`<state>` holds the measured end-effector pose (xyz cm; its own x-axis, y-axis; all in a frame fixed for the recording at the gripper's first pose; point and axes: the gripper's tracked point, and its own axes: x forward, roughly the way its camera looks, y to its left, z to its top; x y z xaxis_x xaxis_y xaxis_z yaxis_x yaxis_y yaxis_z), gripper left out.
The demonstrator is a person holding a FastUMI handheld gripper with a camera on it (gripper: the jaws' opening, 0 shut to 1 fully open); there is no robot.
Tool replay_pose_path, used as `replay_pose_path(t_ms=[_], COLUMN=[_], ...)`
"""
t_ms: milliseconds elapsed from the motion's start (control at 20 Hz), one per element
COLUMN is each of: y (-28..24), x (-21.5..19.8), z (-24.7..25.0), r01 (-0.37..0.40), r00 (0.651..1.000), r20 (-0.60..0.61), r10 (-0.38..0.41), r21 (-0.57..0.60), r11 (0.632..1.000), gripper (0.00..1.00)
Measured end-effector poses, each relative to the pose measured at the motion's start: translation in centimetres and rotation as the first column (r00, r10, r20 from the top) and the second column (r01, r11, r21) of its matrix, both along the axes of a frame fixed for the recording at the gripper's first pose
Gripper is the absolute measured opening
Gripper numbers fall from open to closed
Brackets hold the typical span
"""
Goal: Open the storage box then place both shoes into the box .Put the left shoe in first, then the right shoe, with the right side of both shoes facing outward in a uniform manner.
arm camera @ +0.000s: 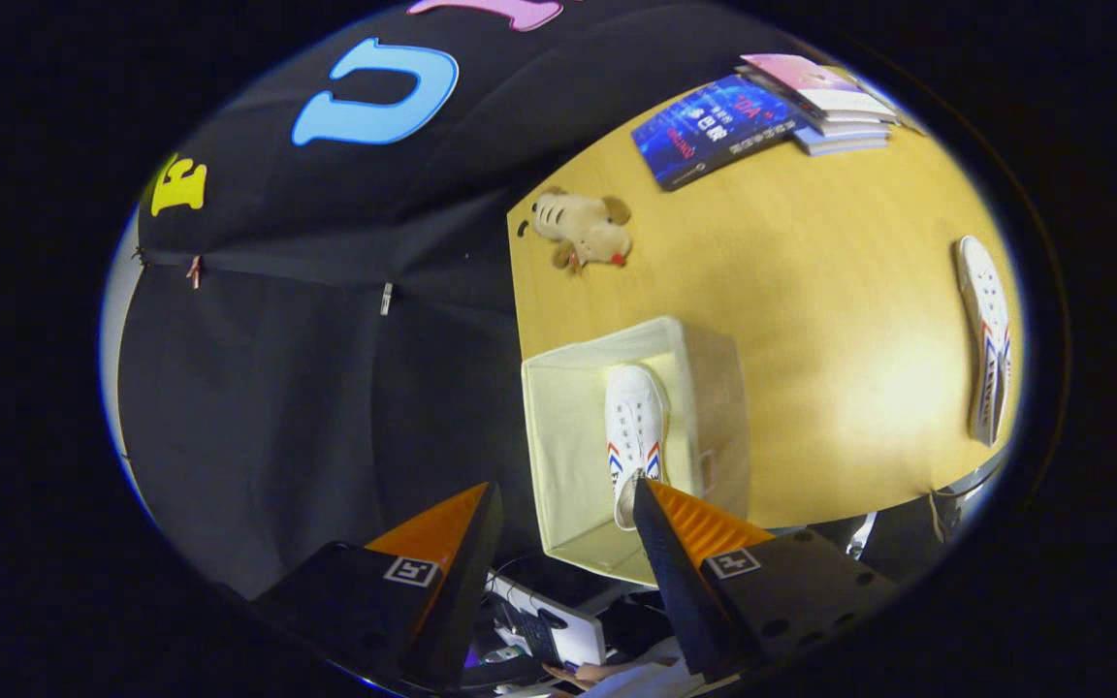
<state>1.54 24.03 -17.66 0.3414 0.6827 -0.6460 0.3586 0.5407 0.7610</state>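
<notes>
A cream fabric storage box (568,456) stands open at the near corner of the wooden table (811,291). One white shoe (634,431) with red and blue stripes lies inside it, against the box's right wall. The second white shoe (987,334) lies on its side on the table, far to the right of the box. My gripper (568,504) hovers high above the box's near edge, open, with nothing between its fingers. The right fingertip (651,509) overlaps the heel of the boxed shoe in the view.
A small plush dog (583,230) lies on the table beyond the box. A blue book (714,128) and a stack of books (825,102) sit at the far end. Black cloth hangs left of the table. Cables and a device (549,630) lie below the table's near edge.
</notes>
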Motion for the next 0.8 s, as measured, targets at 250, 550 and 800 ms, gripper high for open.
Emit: replay_pose_path(t_ms=[250, 550, 800], y=[-12.1, -25.5, -32.9], x=[-1.6, -5.9, -9.4], z=[-1.5, -9.3, -17.8], r01=[0.066, 0.119, 0.095], r00=[0.997, 0.988, 0.972], r20=[0.044, -0.062, -0.156], r10=[-0.061, -0.144, -0.178], r21=[-0.125, -0.298, -0.436], r11=[0.99, 0.947, 0.895], gripper=[0.84, 0.84, 0.84])
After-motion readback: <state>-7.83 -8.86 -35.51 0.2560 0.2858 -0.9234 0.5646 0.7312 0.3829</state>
